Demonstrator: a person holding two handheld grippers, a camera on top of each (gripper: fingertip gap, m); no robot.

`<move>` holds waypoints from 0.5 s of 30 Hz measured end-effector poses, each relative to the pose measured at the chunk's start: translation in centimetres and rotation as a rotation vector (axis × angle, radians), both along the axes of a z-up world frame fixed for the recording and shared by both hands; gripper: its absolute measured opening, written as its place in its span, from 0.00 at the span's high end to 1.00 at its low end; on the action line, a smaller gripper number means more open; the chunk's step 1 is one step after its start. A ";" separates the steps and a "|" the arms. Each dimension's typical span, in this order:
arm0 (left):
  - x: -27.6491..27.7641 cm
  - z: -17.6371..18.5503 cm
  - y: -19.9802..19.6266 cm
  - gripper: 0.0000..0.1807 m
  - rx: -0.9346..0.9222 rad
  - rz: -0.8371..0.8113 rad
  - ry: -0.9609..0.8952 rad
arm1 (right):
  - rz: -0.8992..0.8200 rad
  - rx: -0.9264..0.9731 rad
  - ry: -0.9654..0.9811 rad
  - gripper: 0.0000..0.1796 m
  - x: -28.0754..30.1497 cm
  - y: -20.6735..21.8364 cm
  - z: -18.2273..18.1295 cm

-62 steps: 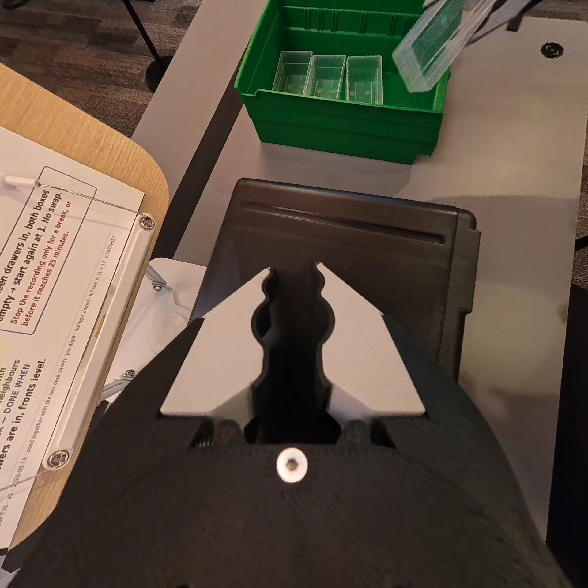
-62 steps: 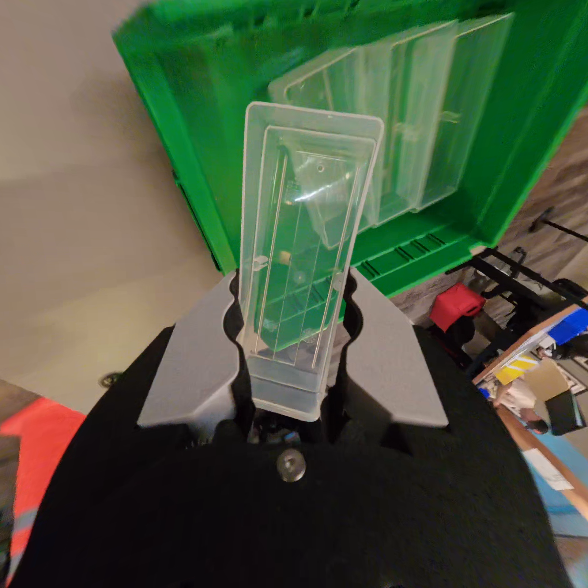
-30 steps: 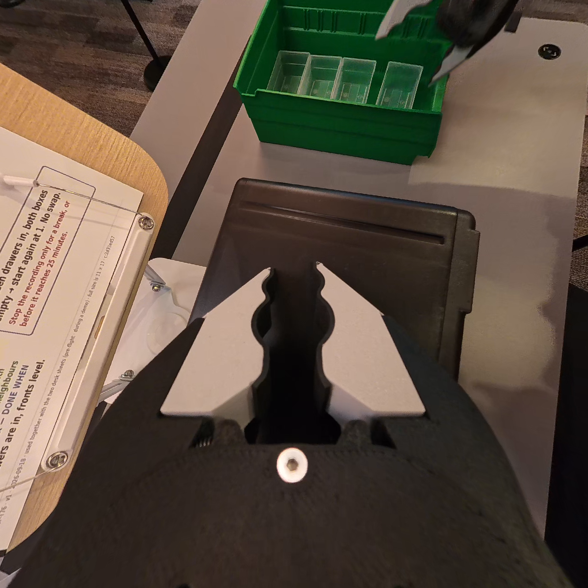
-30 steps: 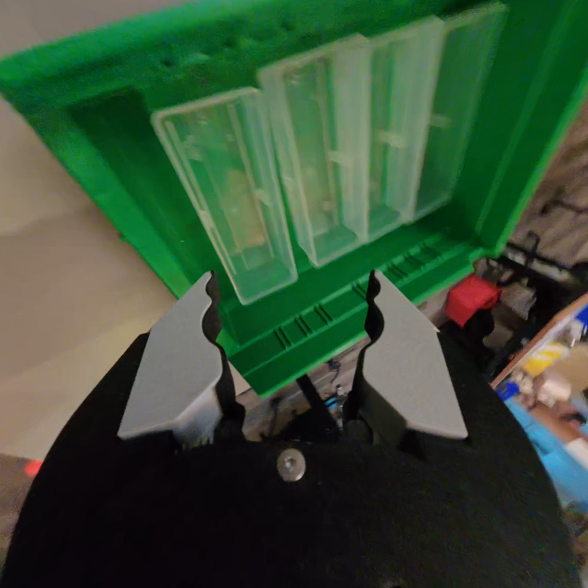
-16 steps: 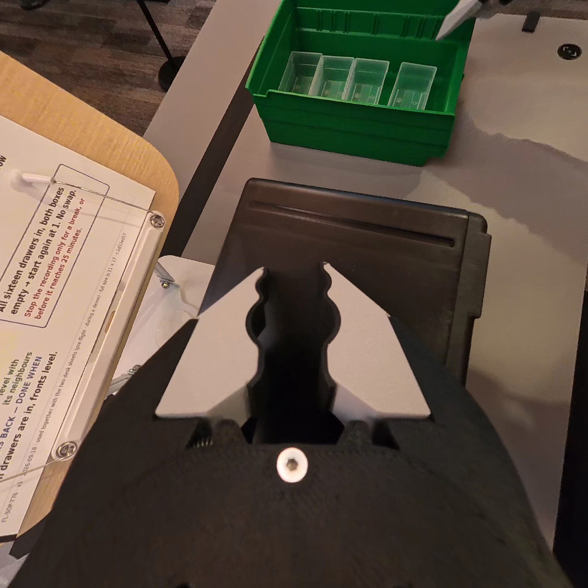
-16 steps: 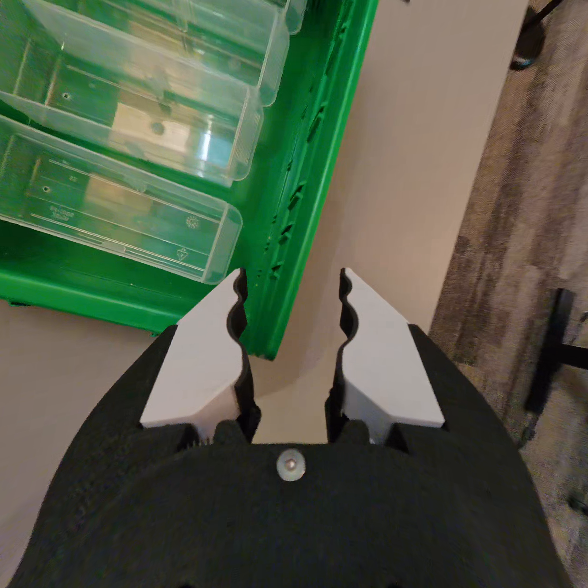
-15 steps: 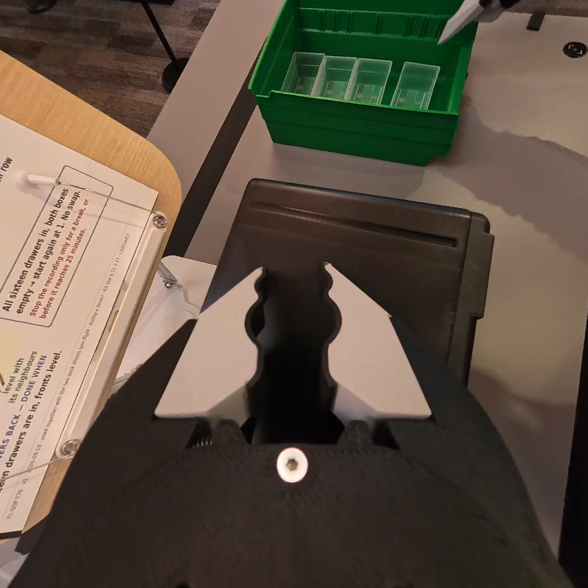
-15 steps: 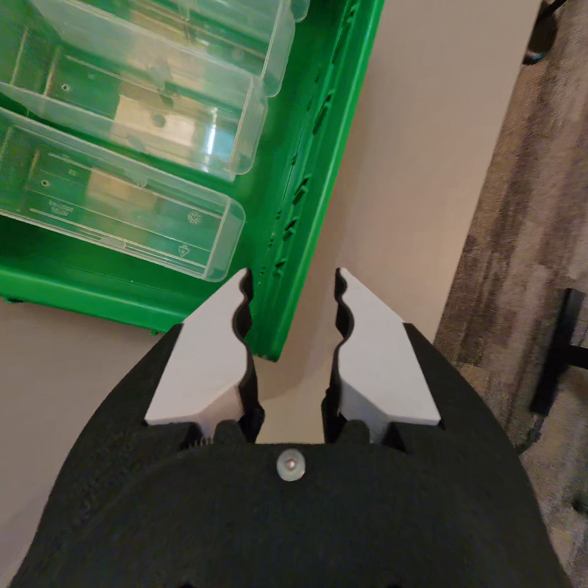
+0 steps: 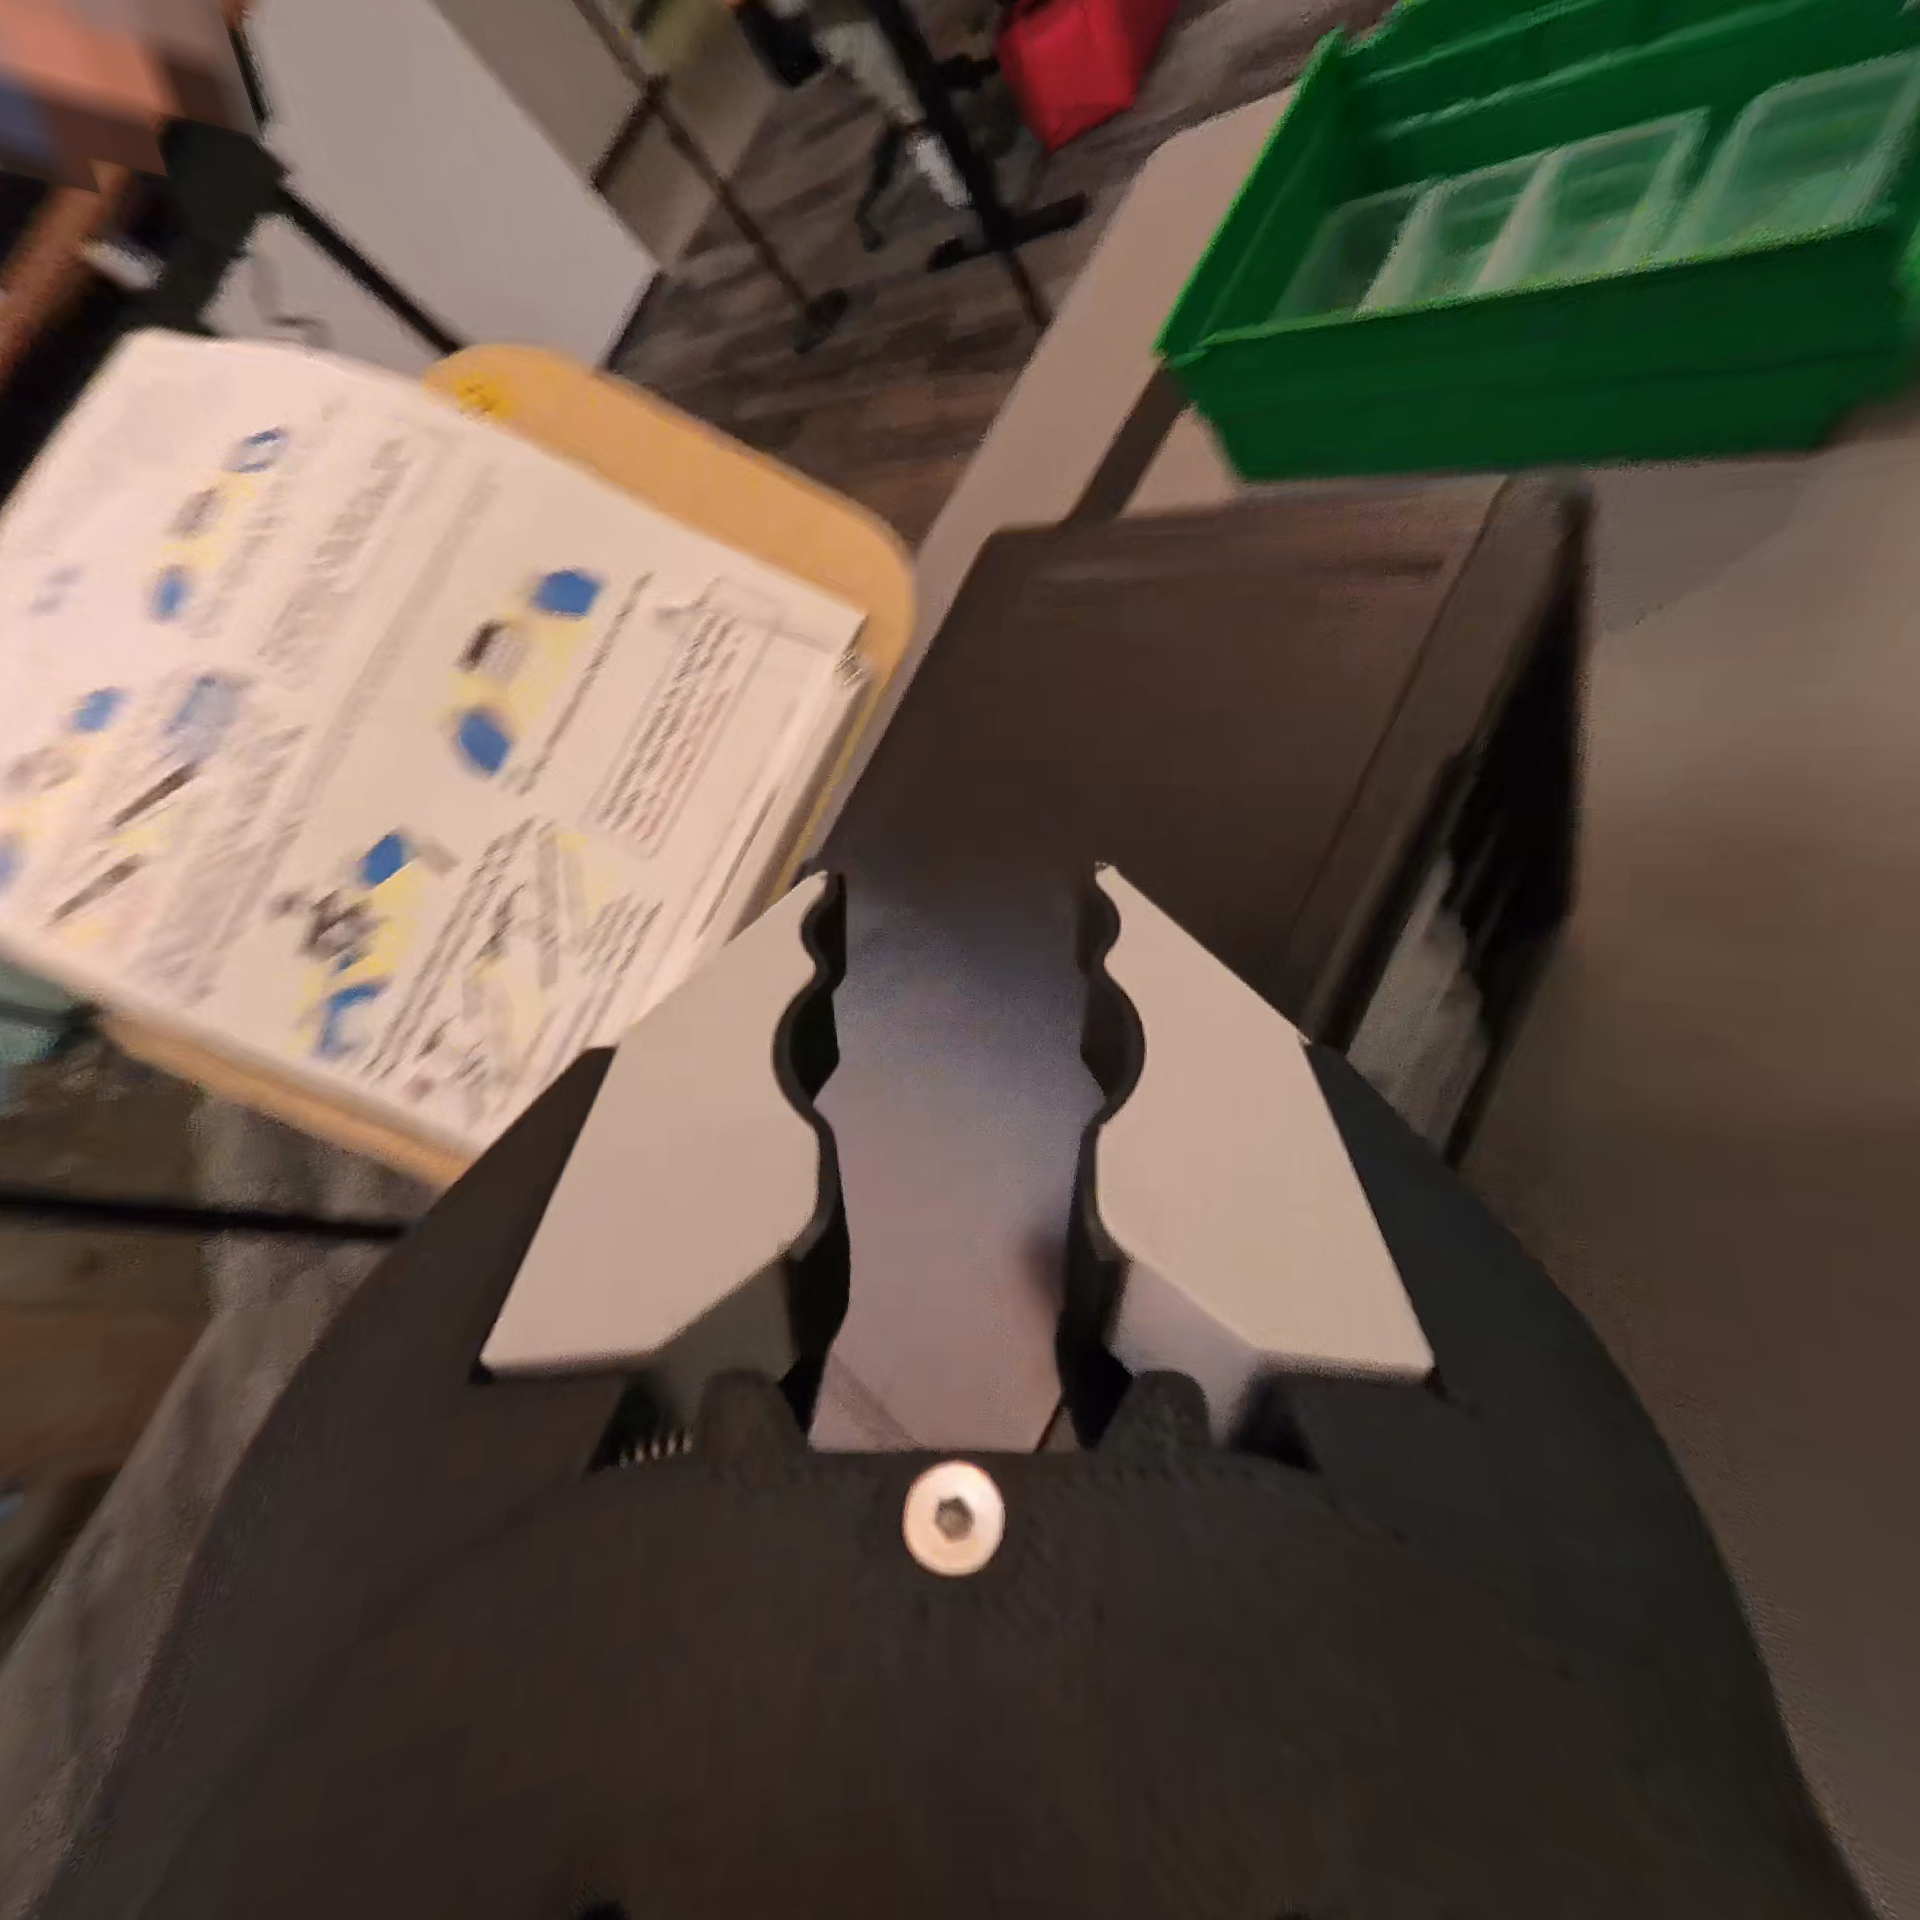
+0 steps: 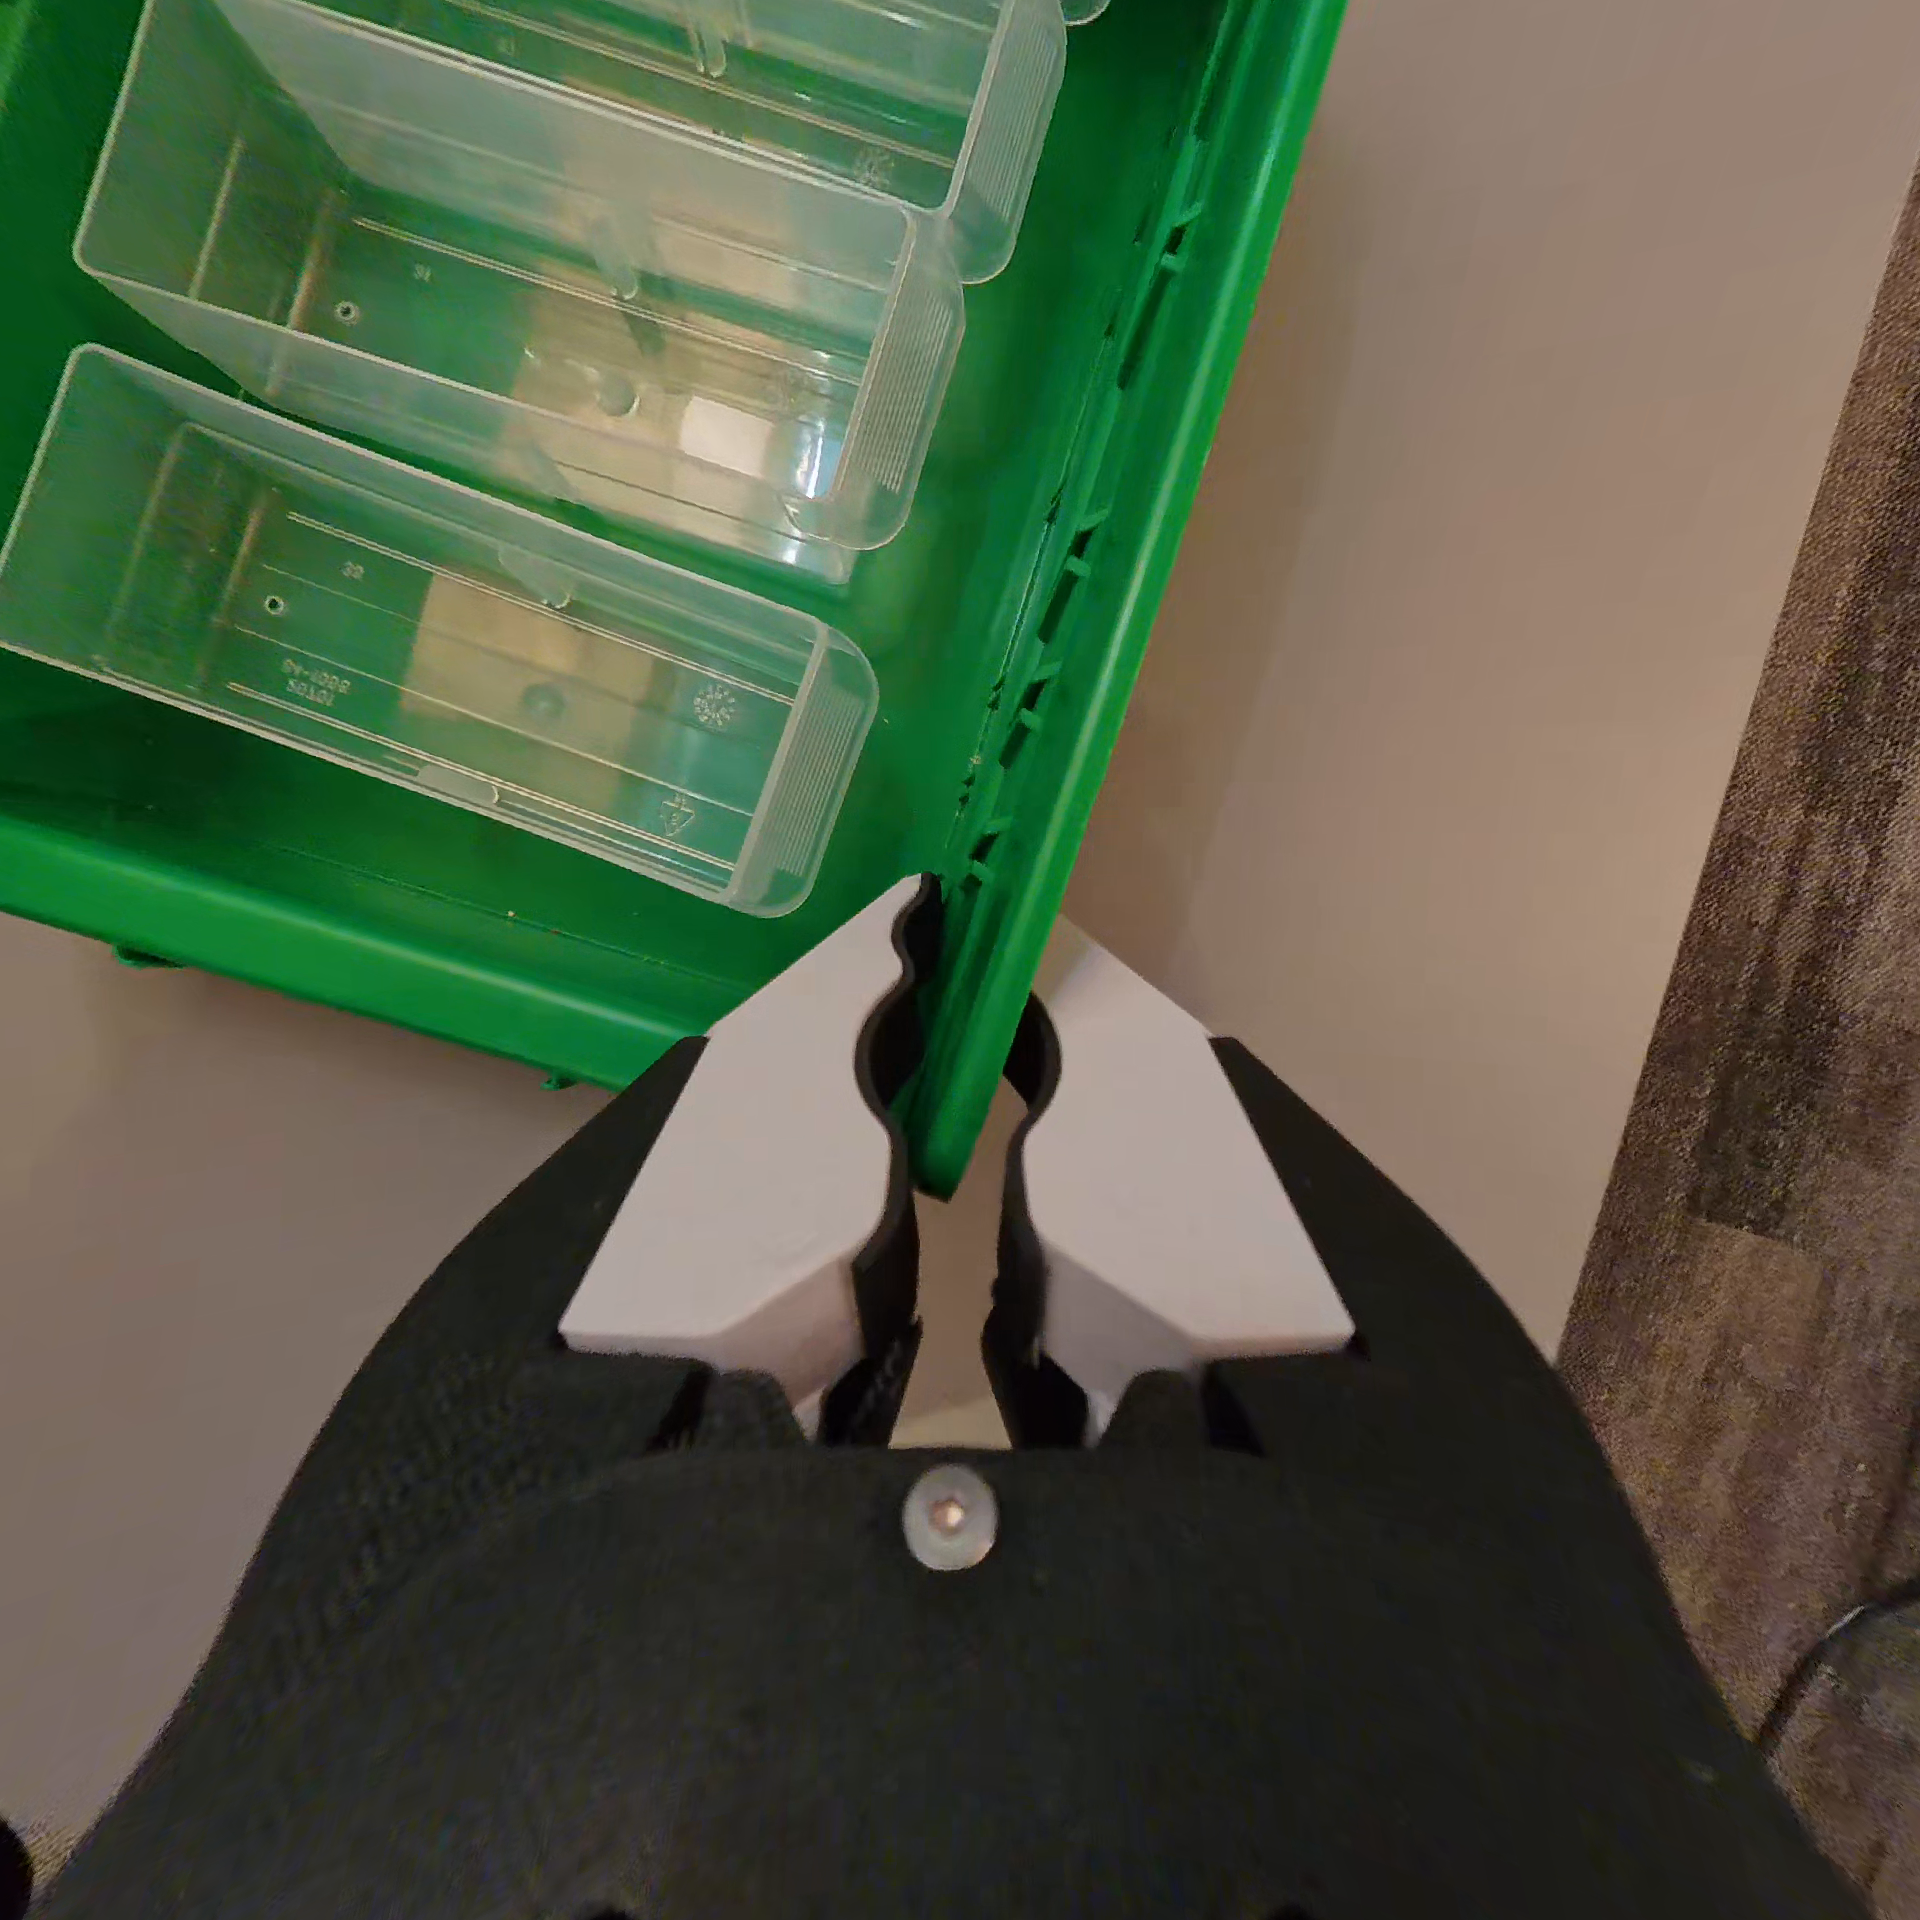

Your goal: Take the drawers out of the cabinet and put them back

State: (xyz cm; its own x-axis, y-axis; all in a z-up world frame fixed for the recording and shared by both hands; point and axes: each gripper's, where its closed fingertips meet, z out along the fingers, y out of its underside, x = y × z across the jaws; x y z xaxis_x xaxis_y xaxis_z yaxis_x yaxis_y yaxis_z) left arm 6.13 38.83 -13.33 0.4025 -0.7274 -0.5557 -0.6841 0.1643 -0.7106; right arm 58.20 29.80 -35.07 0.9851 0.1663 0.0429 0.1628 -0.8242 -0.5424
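Your right gripper (image 10: 961, 997) is pinched on the wall of the green bin (image 10: 1049, 831), near its lower corner. One finger is inside the wall and one is outside. In the bin, at the upper left of the right wrist view, lie clear drawers (image 10: 436, 634) side by side, open side up. The bin sits on a light table (image 10: 1455, 520), and gray floor runs down the right edge.

Your left gripper (image 9: 961, 883) has its fingers apart, with nothing between them. The left wrist view is blurry. Just past the fingertips is the dark cabinet (image 9: 1247, 707), in the middle of the frame. The bin (image 9: 1558, 343) shows again at the upper right, beyond the cabinet, with drawers (image 9: 1538, 208) inside. At the left is a white printed sheet (image 9: 395, 707) on a tan board (image 9: 727, 488).
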 end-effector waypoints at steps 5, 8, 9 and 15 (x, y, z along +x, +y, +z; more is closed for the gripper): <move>-11.6 -0.1 0.4 0.72 -0.020 0.201 -0.088 | -0.022 0.005 0.021 0.97 -1.4 -2.6 0.0; -19.7 -3.1 1.4 0.66 -0.081 0.339 -0.048 | -0.022 0.009 0.031 0.97 -2.6 -4.4 0.0; -22.3 -4.4 1.8 0.65 -0.100 0.378 -0.032 | -0.019 0.011 0.036 0.97 -3.0 -5.1 0.0; -32.3 -13.6 3.5 0.52 -0.275 0.542 0.039 | 0.018 0.001 0.059 0.97 -5.9 -8.8 0.0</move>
